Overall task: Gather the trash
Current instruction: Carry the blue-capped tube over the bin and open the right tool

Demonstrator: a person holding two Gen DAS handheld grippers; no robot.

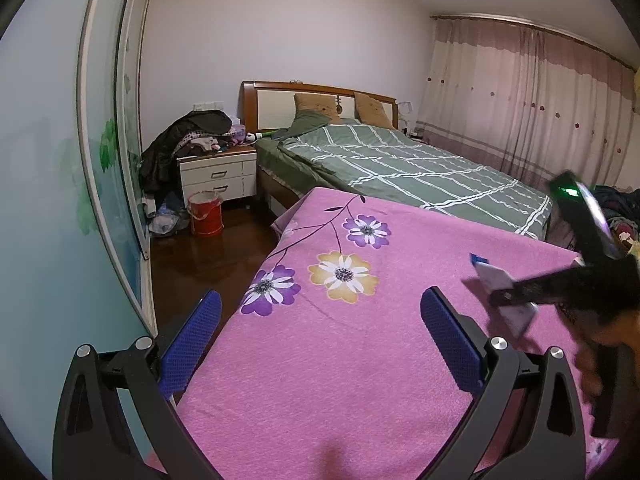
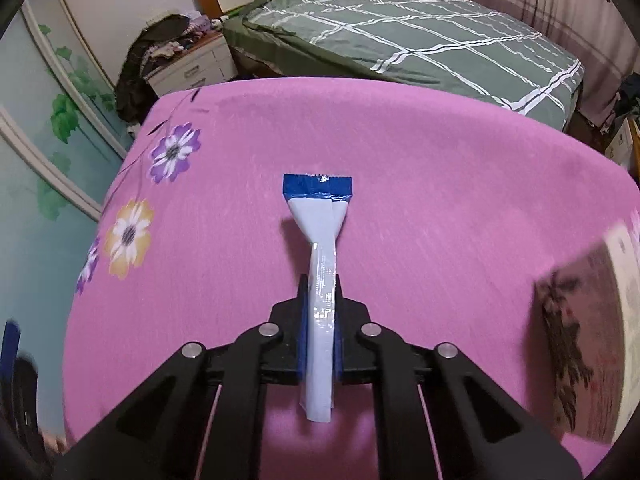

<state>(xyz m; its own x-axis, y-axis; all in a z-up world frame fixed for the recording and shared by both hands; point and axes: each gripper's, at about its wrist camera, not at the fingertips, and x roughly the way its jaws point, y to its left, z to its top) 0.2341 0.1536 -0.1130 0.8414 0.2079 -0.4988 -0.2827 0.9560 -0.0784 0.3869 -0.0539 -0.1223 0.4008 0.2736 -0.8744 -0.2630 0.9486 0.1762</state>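
The right gripper (image 2: 320,300) squeezes a white and blue wrapper (image 2: 320,248) above the pink blanket (image 2: 440,200). The left gripper (image 1: 320,320) is wide open, holding nothing. A box (image 2: 592,340) sits nearby.

Both wrist views look forward along their fingers, low and close over the pink flowered cloth (image 1: 340,360). The left one faces the green bed (image 1: 400,164) and nightstand (image 1: 218,174); the right one tilts downward. Both share the cloth and bed.

Home bedroom, made bed (image 1: 400,168), nightstand (image 1: 218,174), drawn curtains (image 1: 520,100)
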